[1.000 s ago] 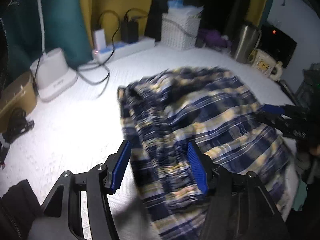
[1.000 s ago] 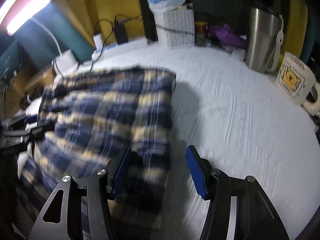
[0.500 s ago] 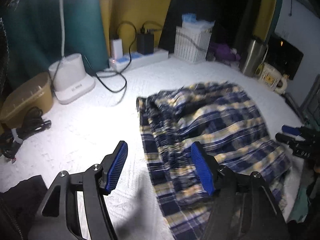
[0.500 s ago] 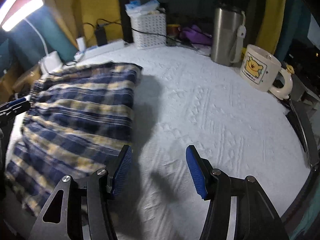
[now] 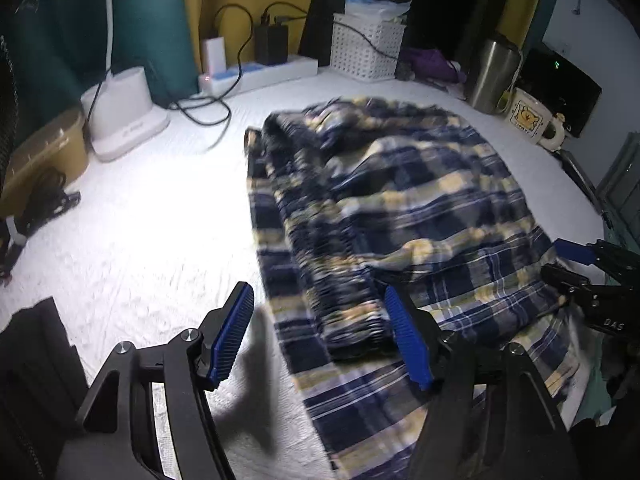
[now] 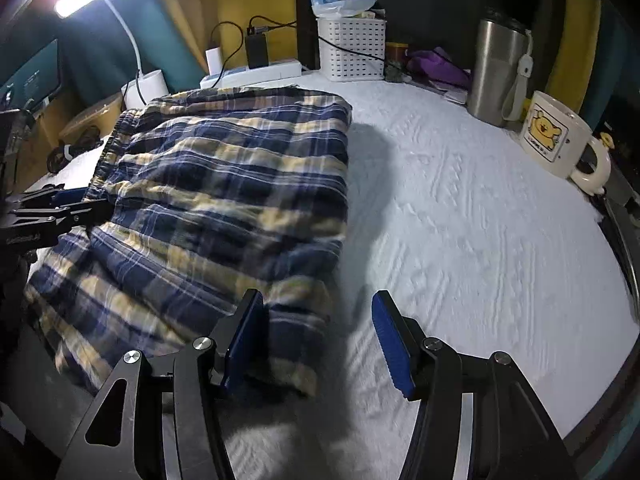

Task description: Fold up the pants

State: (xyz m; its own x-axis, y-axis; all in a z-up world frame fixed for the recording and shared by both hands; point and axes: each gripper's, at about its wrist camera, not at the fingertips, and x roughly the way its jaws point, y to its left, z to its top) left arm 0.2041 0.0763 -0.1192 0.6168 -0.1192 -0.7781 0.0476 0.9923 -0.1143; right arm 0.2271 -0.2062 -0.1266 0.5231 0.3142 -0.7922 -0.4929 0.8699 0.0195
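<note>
So the navy-and-yellow plaid flannel pants are lying in a loose, already doubled-over heap on the white textured cloth covering the table, toward its left half, with the gathered elastic waistband running along the left side of the pile and one hem hanging off the near edge.

Left gripper has black arms and blue ribbed pads; its jaws have just been opening and now stand wide. The waistband bunch sits in the gap between them, but the pads aren't pressing on it. Right gripper is at a medium gap, hovering over the near right corner of the pile. The cloth edge is just beside its left pad, nothing pinched as far as I can tell.

Handling-wise, I'd guess this stuff is light, floppy and a bit grippy, so it'll sag and drag rather than slide. Best bet is probably pinching the thick waistband seam with one gripper and the hem corner with the other, since single-layer fabric would likely slip out.

Stainless tumbler and white cartoon mug sit at the far right edge, well apart.
</note>
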